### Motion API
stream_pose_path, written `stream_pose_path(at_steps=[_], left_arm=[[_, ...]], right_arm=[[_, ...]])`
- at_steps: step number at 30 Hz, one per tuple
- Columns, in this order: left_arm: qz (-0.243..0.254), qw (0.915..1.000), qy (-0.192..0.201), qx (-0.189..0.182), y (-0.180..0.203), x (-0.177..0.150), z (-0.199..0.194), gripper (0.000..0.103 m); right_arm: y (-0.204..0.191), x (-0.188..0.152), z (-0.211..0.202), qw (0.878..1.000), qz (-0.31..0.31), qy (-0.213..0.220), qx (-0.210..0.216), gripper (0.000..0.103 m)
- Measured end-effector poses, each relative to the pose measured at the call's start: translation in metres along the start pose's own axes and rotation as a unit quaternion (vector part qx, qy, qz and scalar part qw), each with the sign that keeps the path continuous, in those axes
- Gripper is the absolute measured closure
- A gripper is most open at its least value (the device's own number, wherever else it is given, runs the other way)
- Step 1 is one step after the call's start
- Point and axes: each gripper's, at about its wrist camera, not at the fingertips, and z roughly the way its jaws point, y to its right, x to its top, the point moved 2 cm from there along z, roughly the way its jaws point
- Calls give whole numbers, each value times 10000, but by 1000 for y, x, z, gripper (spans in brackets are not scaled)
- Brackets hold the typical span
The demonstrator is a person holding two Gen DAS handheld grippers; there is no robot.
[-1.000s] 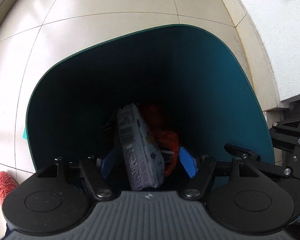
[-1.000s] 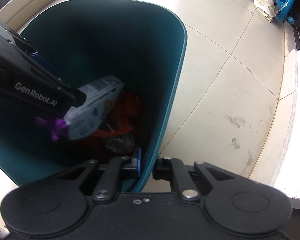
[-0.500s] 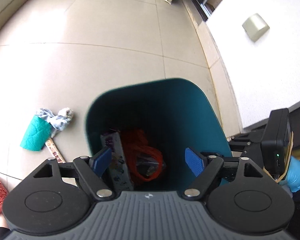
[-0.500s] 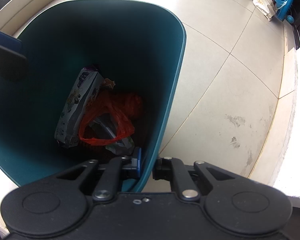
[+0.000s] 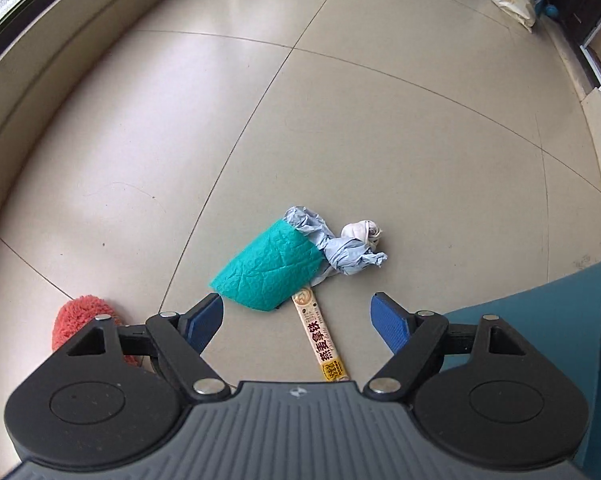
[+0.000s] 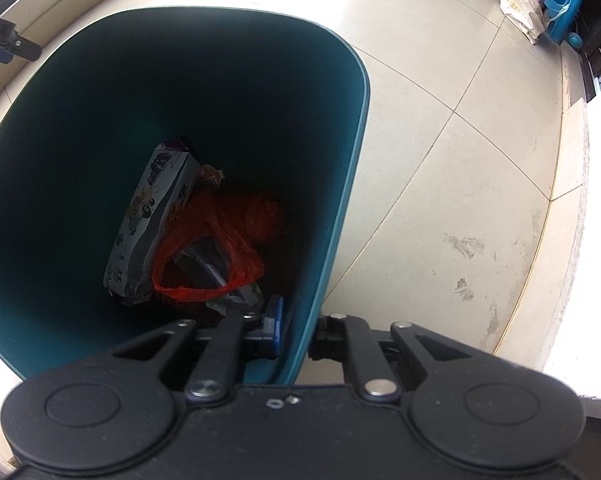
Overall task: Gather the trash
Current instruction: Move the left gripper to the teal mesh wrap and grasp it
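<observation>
Pale floor tiles (image 5: pixel 380 140) run out to a low ledge by the window, and a white bag (image 6: pixel 520 4) slumps far off beside a blue stool. On the floor under the left gripper (image 5: pixel 296 316) lies a small heap of trash: a teal napkin (image 5: pixel 268 270), crumpled grey paper (image 5: pixel 340 250) touching it, and a narrow printed sachet (image 5: pixel 320 344) poking out from beneath. Its jaws have just been opening and now stand wide apart with nothing between them. A red fuzzy slipper (image 5: pixel 80 316) sits just to their left. The right gripper (image 6: pixel 296 330) is clamped on the rim of the teal bin (image 6: pixel 332 184). Inside lie a printed wrapper (image 6: pixel 152 220) and an orange bag (image 6: pixel 220 248).
</observation>
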Motion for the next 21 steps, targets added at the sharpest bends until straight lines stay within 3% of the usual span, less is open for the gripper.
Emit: stream_pose_path(at_steps=[4, 7, 10, 13, 16, 21], left_arm=[[560, 9977, -75, 362, -4, -1, 58, 22], [941, 9933, -397, 537, -5, -5, 110, 22], [866, 9931, -580, 536, -14, -2, 145, 22], [517, 9962, -673, 213, -24, 6, 168, 22], [518, 9958, -748, 39, -25, 10, 183, 22], [625, 9956, -639, 293, -23, 7, 200, 22]], right_arm=[[2, 0, 3, 9999, 14, -104, 69, 91], [0, 1, 6, 9997, -44, -214, 107, 91], [-2, 3, 10, 9994, -106, -319, 107, 91], [-2, 5, 13, 9991, -80, -389, 137, 90], [-2, 6, 16, 9988, -13, -463, 178, 90], [-3, 7, 19, 9981, -42, -602, 135, 88]])
